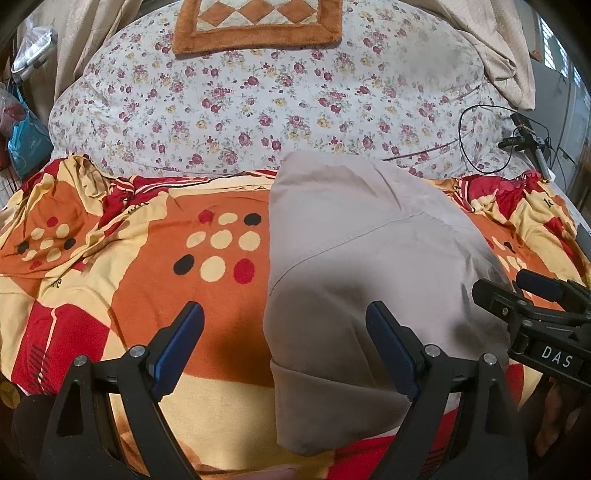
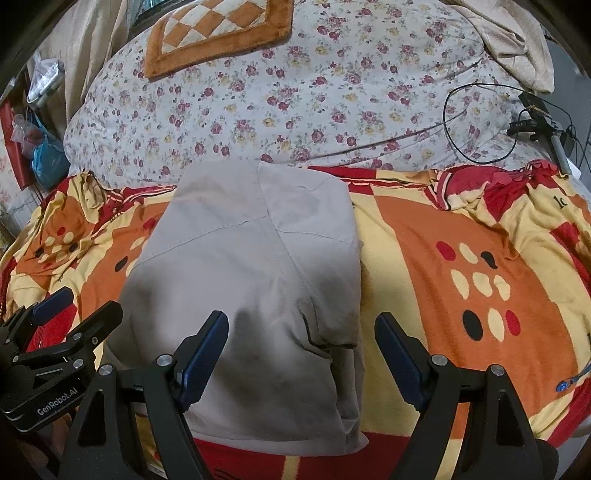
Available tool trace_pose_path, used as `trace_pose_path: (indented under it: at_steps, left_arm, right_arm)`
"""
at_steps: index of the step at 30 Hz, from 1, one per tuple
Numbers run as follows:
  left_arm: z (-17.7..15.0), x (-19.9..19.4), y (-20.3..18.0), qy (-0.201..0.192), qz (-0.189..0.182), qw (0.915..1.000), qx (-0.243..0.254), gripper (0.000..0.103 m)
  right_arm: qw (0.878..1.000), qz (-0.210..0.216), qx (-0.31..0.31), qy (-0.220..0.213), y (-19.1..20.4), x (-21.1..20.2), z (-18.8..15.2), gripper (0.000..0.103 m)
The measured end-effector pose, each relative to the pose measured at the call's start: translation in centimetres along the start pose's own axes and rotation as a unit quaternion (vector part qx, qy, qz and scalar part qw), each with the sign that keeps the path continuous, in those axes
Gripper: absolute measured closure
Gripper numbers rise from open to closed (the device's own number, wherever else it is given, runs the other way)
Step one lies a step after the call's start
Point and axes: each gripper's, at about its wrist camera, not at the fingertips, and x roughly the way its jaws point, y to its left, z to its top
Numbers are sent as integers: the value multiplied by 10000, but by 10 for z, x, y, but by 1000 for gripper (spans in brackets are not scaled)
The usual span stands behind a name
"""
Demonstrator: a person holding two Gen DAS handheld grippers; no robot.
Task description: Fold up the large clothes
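Garment (image 1: 362,258) lying folded on blanket (image 1: 147,295) | left tool (image 1: 284,350), right tool (image 2: 301,354) hovering released (nothing gripped, likely inspecting fold)

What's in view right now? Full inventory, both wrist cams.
garment: 1, beige-grey, folded, lying on the blanket in front of both grippers
blanket: 1, orange, red and cream with dots, spread under the garment
floral quilt: 1, white with dark red flowers, behind the blanket
cushion: 1, brown with a checked middle, on the quilt at the far end
black cable: 1, looped, far right on the quilt
blue bag: 1, hanging at far left
left gripper: 1, black with blue pads, open, empty
right gripper: 1, black with blue pads, open, empty
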Motion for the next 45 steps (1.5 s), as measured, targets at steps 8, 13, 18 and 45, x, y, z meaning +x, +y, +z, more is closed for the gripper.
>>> trace_pose_path:
  at_steps: [8, 13, 18, 45]
  left_arm:
    - [0, 1, 0, 11, 0, 10000, 10, 13]
    - [0, 3, 2, 27, 4, 10000, 14, 13]
    - [0, 2, 1, 25, 6, 10000, 13, 13]
    - [-1, 5, 3, 137, -37, 9999, 2, 13]
  right_arm:
    - [10000, 11, -55, 8, 1, 1, 1, 20]
    - [10000, 13, -79, 32, 3, 3, 0, 20]
    - [9999, 17, -82, 56, 3, 4, 0, 20]
    - [9997, 41, -198, 144, 6, 8, -2, 20]
